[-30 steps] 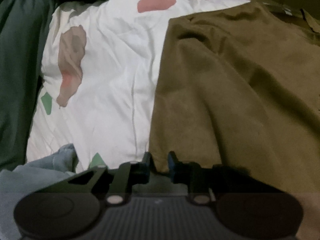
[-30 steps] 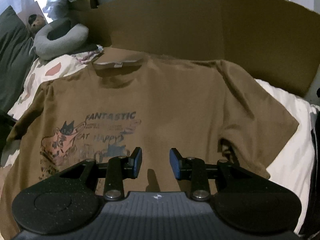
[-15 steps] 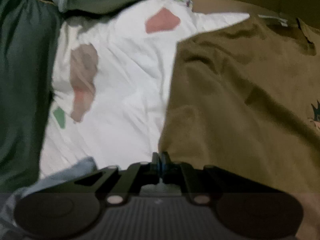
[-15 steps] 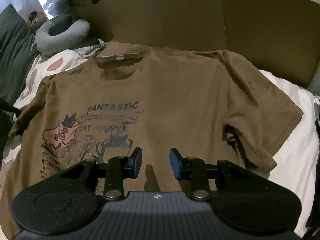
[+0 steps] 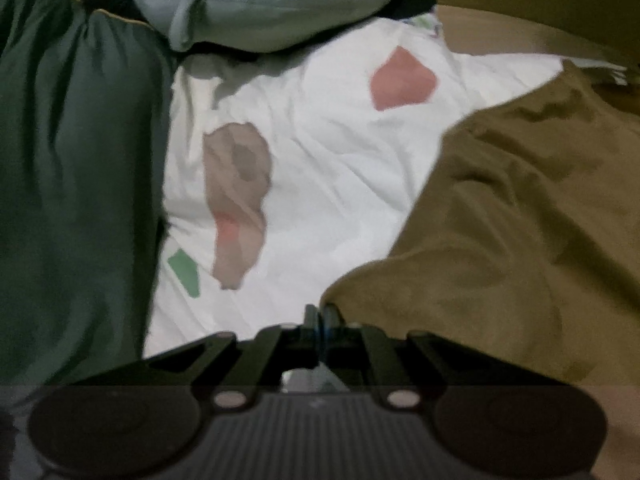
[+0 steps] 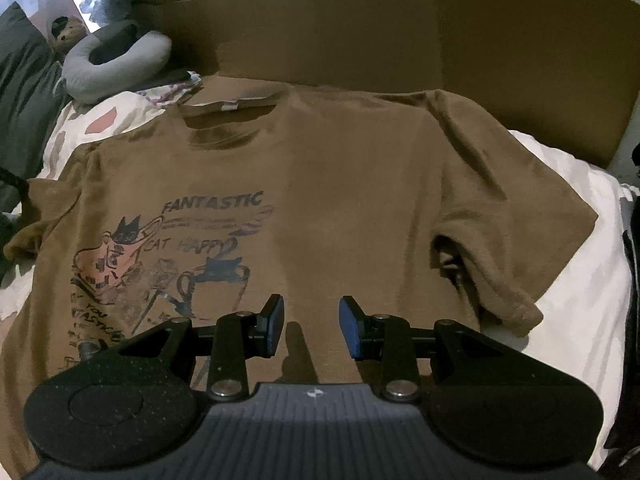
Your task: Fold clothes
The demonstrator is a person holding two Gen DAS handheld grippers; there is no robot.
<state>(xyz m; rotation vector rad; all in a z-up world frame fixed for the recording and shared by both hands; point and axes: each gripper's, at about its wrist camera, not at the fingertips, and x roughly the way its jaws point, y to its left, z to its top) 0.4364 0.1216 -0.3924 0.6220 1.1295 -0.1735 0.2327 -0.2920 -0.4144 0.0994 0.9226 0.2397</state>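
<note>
Shirt: brown T-shirt lies face up on the bed, cat print showing, collar toward the cardboard at the far side.
Left gripper: jaws fully closed, and the shirt's left edge runs right into the tips. It looks pinched there, by the left sleeve, which is bunched and lifted off the quilt.
Right gripper: jaws partly apart, nothing between them, hovering above the lower middle of the shirt.
Right sleeve: spread out flat on the white quilt, untouched.
Surroundings: dark green cushion and grey neck pillow sit left of the shirt.
Progress: early going! The shirt is laid out, no fold finished.
Left to do: bring this left side over, then the right side, then fold bottom to top.
</note>
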